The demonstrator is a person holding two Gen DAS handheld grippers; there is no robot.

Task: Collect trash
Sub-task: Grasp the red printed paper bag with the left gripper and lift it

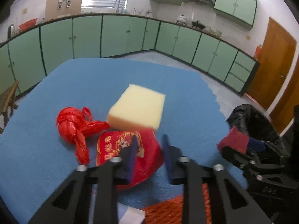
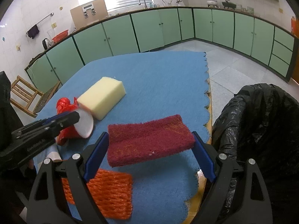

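1. The right tongs (image 2: 150, 150) pinch a dark red scouring pad (image 2: 149, 140) by its two short ends and hold it lifted clear of the blue mat (image 2: 158, 78) that covers the desk (image 2: 209, 112).
2. Just to the right of that pad, off the desk edge, stands a bin lined with a black trash bag (image 2: 261, 123).
3. The left tongs (image 1: 149, 145) are spread, with the blue pads (image 1: 130, 158) astride a red printed paper cup (image 1: 130, 156) that lies on its side on the mat; I cannot tell whether the pads touch it.
4. In the right wrist view the cup's white mouth faces that camera, and the left tongs reach in over it from the left.
5. A pale yellow sponge (image 1: 138, 108) lies just behind the cup, touching or nearly touching it.
6. A knotted red plastic bag (image 1: 74, 127) lies to the left of the cup and the sponge.
7. An orange foam net (image 2: 110, 192) lies flat on the mat near the front edge, below the raised pad.
8. Green kitchen cabinets (image 1: 84, 37) run along the walls behind the desk.
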